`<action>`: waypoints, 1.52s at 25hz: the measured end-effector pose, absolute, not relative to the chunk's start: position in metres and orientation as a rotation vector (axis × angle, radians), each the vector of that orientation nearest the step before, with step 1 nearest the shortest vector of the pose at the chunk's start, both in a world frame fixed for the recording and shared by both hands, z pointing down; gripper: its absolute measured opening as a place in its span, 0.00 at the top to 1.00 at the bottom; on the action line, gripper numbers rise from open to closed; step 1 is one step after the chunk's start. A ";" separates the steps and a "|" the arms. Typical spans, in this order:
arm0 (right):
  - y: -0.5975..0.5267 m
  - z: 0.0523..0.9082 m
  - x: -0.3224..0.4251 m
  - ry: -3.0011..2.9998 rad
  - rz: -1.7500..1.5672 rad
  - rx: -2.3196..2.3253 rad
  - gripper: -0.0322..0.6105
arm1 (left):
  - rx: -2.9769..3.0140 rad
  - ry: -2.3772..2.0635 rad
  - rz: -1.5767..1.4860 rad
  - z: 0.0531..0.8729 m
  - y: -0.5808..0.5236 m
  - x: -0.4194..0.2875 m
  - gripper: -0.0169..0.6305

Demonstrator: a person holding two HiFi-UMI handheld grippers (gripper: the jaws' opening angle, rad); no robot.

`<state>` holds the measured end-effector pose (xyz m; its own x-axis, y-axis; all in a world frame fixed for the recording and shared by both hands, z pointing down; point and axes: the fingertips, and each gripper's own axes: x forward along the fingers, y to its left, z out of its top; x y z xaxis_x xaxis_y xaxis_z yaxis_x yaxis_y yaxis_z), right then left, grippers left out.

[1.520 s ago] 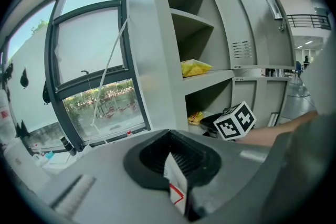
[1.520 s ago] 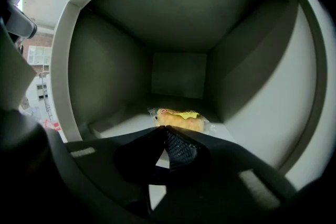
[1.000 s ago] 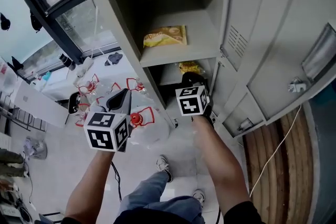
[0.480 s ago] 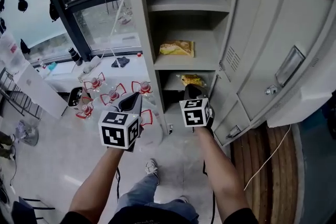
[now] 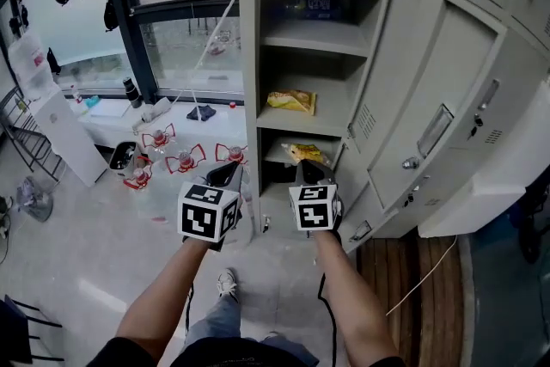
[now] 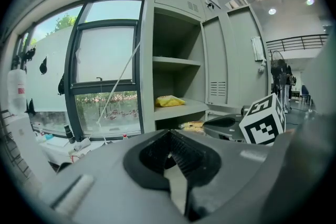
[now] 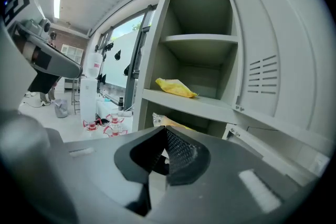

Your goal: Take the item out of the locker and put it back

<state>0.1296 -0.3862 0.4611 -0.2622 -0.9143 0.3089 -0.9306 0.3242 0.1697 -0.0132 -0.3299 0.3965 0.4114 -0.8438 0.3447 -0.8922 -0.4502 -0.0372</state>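
The open grey locker point(image 5: 258, 30) has three shelves. A yellow snack bag point(image 5: 290, 101) lies on the middle shelf; the gripper views show the same yellow bag point(image 6: 169, 100) point(image 7: 176, 87). Another yellow packet point(image 5: 302, 153) sits on the lowest shelf, and a blue packet point(image 5: 320, 9) lies on the top one. My left gripper point(image 5: 230, 172) and right gripper point(image 5: 306, 166) hang side by side in front of the locker's bottom, short of the shelves. Both are shut with nothing between the jaws point(image 6: 169, 136) point(image 7: 164, 132).
The locker door point(image 5: 391, 99) stands open to the right, with more closed lockers point(image 5: 464, 99) beyond it. Several red-capped water bottles point(image 5: 185, 159) stand on the floor at the left, below a window point(image 5: 185, 39). A wooden mat point(image 5: 412, 296) lies at the lower right.
The view has pulled back and tilted up, so the whole locker now shows. Both grippers sit lower and closer together, still shut and empty.
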 end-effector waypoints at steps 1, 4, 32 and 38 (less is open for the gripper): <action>-0.380 0.456 0.130 -2.254 0.059 1.638 0.91 | 2.507 -1.559 0.469 0.394 -0.326 -0.011 0.97; -0.365 0.442 0.134 -2.271 0.044 1.625 0.91 | 2.507 -1.566 0.456 0.385 -0.315 -0.004 0.97; -0.282 0.330 0.111 -2.187 -0.004 1.876 0.91 | 2.687 -1.323 0.442 0.334 -0.308 -0.033 0.97; -0.278 0.320 0.099 -2.134 -0.030 1.936 0.91 | 2.745 -1.252 0.420 0.324 -0.315 -0.039 0.97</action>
